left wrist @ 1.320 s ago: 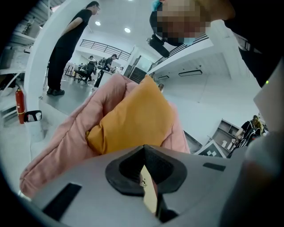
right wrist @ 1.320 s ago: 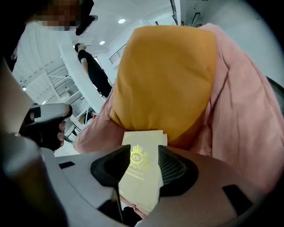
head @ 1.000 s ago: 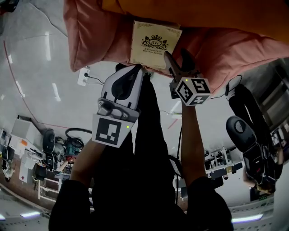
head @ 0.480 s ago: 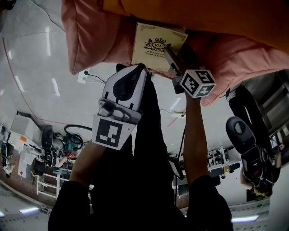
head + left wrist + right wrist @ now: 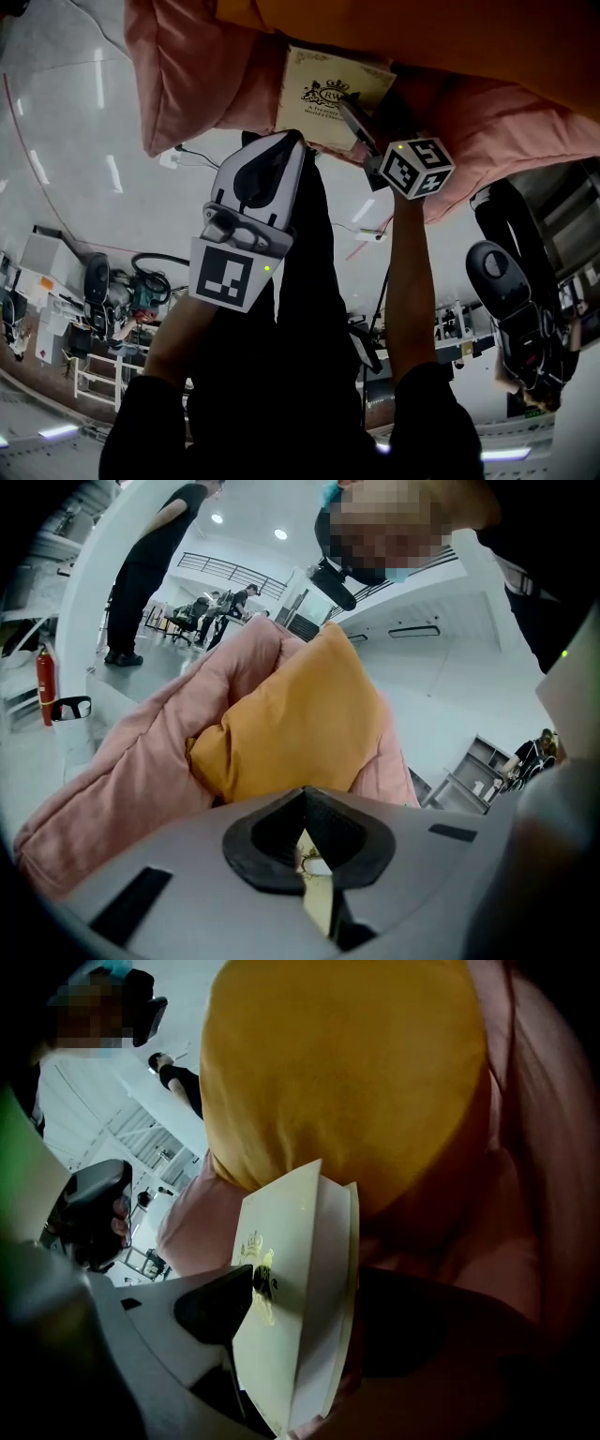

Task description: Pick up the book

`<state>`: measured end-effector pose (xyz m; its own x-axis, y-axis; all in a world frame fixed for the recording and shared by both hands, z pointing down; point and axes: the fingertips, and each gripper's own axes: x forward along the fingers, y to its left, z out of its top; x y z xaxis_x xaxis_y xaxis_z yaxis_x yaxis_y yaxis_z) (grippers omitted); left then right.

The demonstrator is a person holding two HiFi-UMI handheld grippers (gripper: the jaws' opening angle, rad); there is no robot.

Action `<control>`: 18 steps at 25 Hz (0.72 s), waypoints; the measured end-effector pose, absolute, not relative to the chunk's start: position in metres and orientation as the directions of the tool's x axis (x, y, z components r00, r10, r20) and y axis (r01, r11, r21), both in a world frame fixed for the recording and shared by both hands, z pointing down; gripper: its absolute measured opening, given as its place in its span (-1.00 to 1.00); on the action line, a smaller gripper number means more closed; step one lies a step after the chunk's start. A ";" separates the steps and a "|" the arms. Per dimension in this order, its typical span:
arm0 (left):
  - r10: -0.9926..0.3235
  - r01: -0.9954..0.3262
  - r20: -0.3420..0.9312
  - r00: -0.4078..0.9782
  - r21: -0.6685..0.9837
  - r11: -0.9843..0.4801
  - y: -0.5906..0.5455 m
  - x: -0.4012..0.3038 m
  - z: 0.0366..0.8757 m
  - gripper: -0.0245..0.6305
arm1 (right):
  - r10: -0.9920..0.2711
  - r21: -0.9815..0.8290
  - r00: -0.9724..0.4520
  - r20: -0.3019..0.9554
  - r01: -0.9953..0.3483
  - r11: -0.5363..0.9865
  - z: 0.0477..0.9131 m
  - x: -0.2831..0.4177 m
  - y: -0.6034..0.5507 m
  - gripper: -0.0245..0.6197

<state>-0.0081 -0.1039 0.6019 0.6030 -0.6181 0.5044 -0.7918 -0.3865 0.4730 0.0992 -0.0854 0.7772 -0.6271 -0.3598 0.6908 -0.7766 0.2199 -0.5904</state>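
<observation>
Cream book (image 5: 330,94) lies on pink quilt (image 5: 187,75), far edge against orange pillow (image 5: 450,28). Right hand-held gripper (image 5: 309,1297): jaws just been opening, wide, straddling the book's near right corner, not clamped. Left hand-held gripper (image 5: 305,832): jaws together, empty, just beside the book's near edge.

The book (image 5: 323,98) cover reads "RW", seemingly "World's Classics".

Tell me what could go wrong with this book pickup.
The jaws of the right gripper have just been opening. They straddle the cream gold-crested book near a corner without clamping it, so it could pivot or slip once lifted. The book lies on a soft pink quilt, so pushing down may sink or tilt it.
</observation>
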 end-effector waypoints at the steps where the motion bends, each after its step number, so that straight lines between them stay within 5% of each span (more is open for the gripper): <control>1: -0.617 -0.792 0.505 0.603 0.474 -0.386 -0.104 -0.008 0.602 -0.90 | -0.354 -0.595 -0.632 0.689 -0.773 0.221 0.778 0.097 -0.086 0.10; 18: -0.626 -0.796 0.503 0.596 0.476 -0.375 -0.107 -0.005 0.602 -0.90 | -0.372 -0.551 -0.580 0.725 -0.812 0.194 0.773 0.101 -0.084 0.09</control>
